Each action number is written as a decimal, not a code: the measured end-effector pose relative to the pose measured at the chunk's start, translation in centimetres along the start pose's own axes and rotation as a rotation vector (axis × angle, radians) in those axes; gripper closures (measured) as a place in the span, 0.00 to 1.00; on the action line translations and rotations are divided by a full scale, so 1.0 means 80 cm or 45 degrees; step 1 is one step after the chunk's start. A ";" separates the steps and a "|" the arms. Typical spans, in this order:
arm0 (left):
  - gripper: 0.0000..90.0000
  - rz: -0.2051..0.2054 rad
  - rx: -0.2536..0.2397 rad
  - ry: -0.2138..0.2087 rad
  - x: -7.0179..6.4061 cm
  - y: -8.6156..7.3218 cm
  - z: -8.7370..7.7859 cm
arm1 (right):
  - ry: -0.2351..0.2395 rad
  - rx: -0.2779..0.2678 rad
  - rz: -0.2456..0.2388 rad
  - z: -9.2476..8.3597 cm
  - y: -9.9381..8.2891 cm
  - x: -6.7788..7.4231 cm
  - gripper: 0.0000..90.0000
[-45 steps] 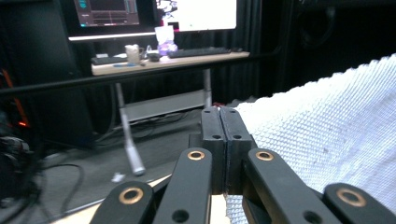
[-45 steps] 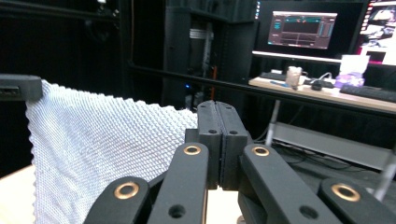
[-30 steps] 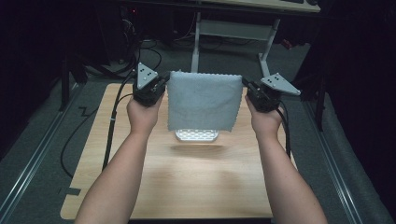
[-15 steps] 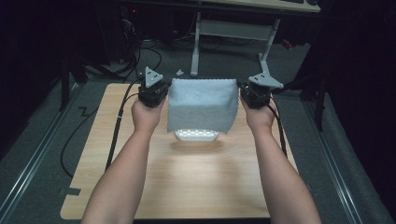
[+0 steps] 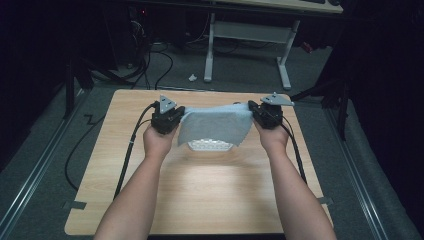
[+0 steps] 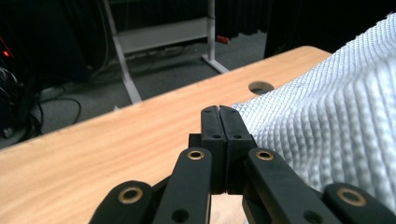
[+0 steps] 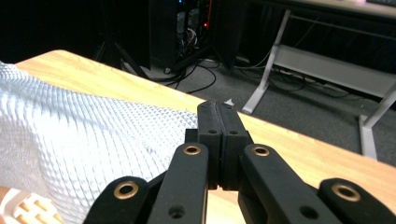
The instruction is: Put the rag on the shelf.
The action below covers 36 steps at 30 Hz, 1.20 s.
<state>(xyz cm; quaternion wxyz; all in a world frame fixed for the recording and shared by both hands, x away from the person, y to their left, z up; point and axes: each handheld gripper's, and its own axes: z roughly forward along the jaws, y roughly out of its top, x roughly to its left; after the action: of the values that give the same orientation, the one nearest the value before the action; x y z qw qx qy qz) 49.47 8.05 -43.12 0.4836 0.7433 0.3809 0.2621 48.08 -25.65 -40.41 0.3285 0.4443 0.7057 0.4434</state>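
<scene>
The left gripper (image 5: 170, 118) and the right gripper (image 5: 261, 114) are each pinching an upper corner of the pale waffle-weave cloth (image 5: 216, 125), jaws pressed tight together on the fabric in both gripper views, and they are holding it stretched between them toward the far edge of the table (image 5: 120, 200). Compared with a second ago, the cloth is no longer hanging as a tall upright sheet: the hands are carrying it down and away, so it is sagging low over the white perforated tray (image 5: 210, 146). This suggests the person is laying the cloth down flat, probably to cover the tray or spread it there.
</scene>
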 end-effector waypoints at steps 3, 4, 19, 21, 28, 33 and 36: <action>1.00 -0.009 -0.009 -0.015 -0.001 -0.005 -0.002 | 0.027 0.002 -0.001 0.000 -0.009 -0.001 1.00; 1.00 -0.010 -0.008 -0.024 -0.001 -0.006 -0.002 | 0.028 0.008 -0.006 0.001 -0.012 -0.002 1.00; 1.00 -0.019 0.008 -0.060 0.000 -0.032 -0.010 | 0.086 -0.004 0.032 0.011 -0.024 0.002 1.00; 1.00 -0.013 0.011 -0.067 -0.002 -0.034 -0.011 | 0.085 -0.003 0.036 0.014 -0.024 0.001 1.00; 0.99 -0.011 0.036 -0.098 -0.003 -0.040 -0.012 | 0.086 0.036 0.025 0.021 -0.032 0.005 1.00; 0.99 -0.017 0.054 -0.112 -0.003 -0.046 -0.012 | 0.092 0.060 0.017 0.024 -0.043 0.011 1.00; 0.99 -0.020 0.061 -0.116 -0.004 -0.052 -0.011 | 0.094 0.066 0.010 0.026 -0.050 0.013 1.00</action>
<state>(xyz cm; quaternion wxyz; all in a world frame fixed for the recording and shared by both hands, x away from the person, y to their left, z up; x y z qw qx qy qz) 47.31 9.27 -46.58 0.4845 0.7627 0.3706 0.2151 48.13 -24.87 -44.96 0.2887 0.4388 0.7269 0.4424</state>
